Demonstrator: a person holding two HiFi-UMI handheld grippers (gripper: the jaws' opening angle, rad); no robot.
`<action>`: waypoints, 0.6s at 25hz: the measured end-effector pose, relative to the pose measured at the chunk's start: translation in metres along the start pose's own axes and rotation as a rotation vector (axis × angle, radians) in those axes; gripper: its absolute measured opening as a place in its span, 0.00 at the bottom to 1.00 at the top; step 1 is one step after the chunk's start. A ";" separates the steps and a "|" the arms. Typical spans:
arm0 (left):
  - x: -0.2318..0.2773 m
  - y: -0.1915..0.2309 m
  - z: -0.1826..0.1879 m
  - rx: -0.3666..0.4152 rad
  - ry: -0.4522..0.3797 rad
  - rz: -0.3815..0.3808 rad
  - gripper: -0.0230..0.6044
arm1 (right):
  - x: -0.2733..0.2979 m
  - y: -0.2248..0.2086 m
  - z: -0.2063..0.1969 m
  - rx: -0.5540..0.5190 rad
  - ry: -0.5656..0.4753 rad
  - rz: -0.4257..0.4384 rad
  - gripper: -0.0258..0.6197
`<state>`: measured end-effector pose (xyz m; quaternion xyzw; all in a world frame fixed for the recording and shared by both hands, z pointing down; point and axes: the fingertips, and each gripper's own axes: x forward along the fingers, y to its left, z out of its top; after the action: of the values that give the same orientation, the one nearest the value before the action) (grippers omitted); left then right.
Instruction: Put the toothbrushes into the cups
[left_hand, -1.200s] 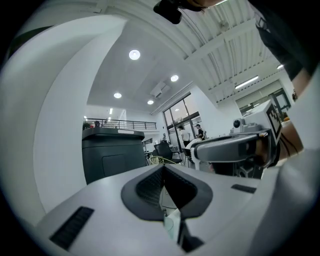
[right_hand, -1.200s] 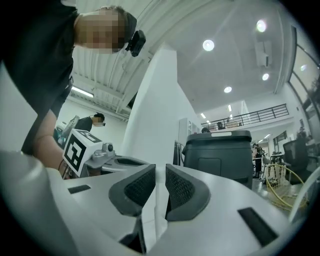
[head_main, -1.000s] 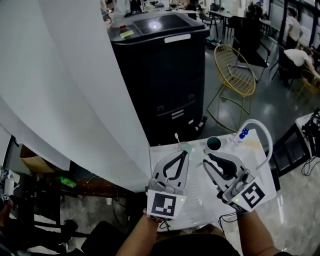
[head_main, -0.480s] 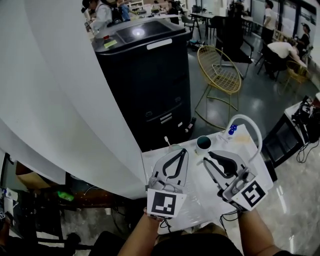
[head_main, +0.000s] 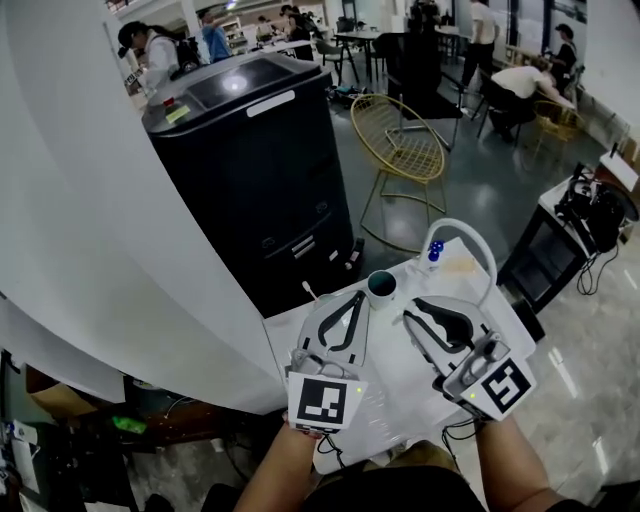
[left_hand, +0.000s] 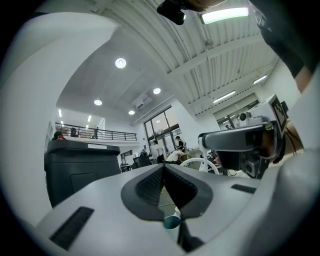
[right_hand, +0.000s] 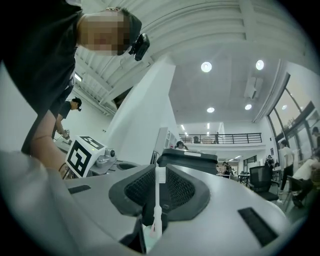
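- Black cabinet (head_main: 255, 170): stands on the floor beyond the table (head_main: 395, 380), at 11 o'clock from the table's far edge.
- Second toothbrush (head_main: 308, 292): white, sticks up at the table's far-left corner and leans toward 11 o'clock. Its lower end is hidden behind the left claw, so what holds it cannot be made out.
- Left claw (head_main: 357, 298): held over the table and points to 1 o'clock. In the left gripper view the jaw tips meet, with nothing between the pads.
- Teal cup (head_main: 381, 285): upright at the table's far edge, dark inside, just off the left claw's tip at 1 o'clock. It lies between the two claws' tips.
- Right claw (head_main: 409, 312): points to 10 o'clock. In the right gripper view the jaws are closed to a narrow slit on a white toothbrush (right_hand: 158, 200). The bristle head sits between the ribbed pads at the tips, and the handle runs down through the gap.
- Pale cup (right_hand: 145, 239): only part of it shows, at 6 o'clock in the right gripper view, by the toothbrush's lower end. Whether the handle is inside it cannot be told.
- Blue object (head_main: 434, 250) and white arched tube (head_main: 470, 235): at the table's far-right corner.
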<state>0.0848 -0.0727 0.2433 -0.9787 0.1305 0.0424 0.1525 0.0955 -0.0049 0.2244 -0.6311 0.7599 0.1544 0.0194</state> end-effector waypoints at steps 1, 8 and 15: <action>0.001 0.000 0.002 -0.002 -0.001 -0.005 0.05 | 0.000 0.000 0.001 -0.005 -0.001 -0.007 0.15; 0.020 0.004 0.013 0.050 -0.023 -0.008 0.05 | 0.003 -0.030 -0.006 0.005 -0.012 -0.044 0.15; 0.048 0.017 -0.001 0.082 0.021 0.022 0.05 | 0.033 -0.069 -0.033 0.041 -0.014 0.005 0.15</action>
<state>0.1266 -0.1007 0.2339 -0.9706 0.1444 0.0285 0.1907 0.1608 -0.0559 0.2341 -0.6276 0.7643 0.1431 0.0372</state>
